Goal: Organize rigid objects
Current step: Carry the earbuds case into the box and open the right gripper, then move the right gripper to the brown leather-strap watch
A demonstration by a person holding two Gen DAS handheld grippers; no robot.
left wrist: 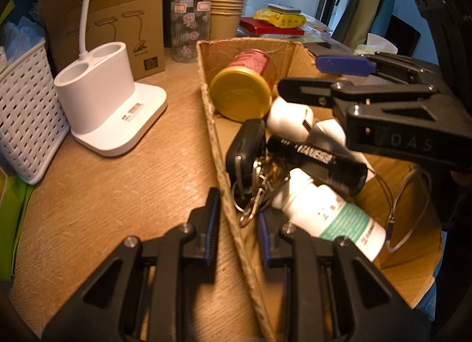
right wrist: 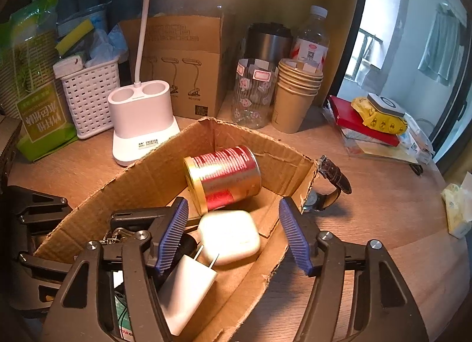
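On the left, a white woven-plastic basket point(left wrist: 26, 123) is standing on the wood-grain desk point(left wrist: 124, 194), with a smooth white lamp base point(left wrist: 109, 111) beside it and a printed carton point(left wrist: 118, 23) behind.

The left gripper point(left wrist: 239, 230) is straddling the near wall of the cardboard box point(left wrist: 218, 147). Its ribbed blue pads are sitting one on each side of that rough corrugated edge, drawn close together; whether they are pinching the wall cannot be told.

Most of the sorting is looking done. Already lying in the box are a red-and-gold metal can point(right wrist: 224, 176) with a yellow lid, on its side, a black car key point(left wrist: 246, 147) on a ring of metal keys, a black cylindrical flashlight point(left wrist: 318, 162), a white plastic pill bottle point(left wrist: 327, 212) with a green label, a boxy white plug charger point(right wrist: 188, 286) with metal prongs, and a rounded glossy white case point(right wrist: 228, 237).

Further right, the right gripper point(right wrist: 233, 235) is hovering over that white case with its jaws standing wide apart. The pads are touching nothing, and the case is lying loose between them, so it appears to be released.

Judging by the layout, one item is remaining: a wristwatch point(right wrist: 327, 182) with a dark leather strap, lying on the desk just outside the box's far right corner. Paper cups point(right wrist: 295, 97), a patterned glass jar point(right wrist: 253, 97) and a stack of books point(right wrist: 365, 126) are standing well behind.
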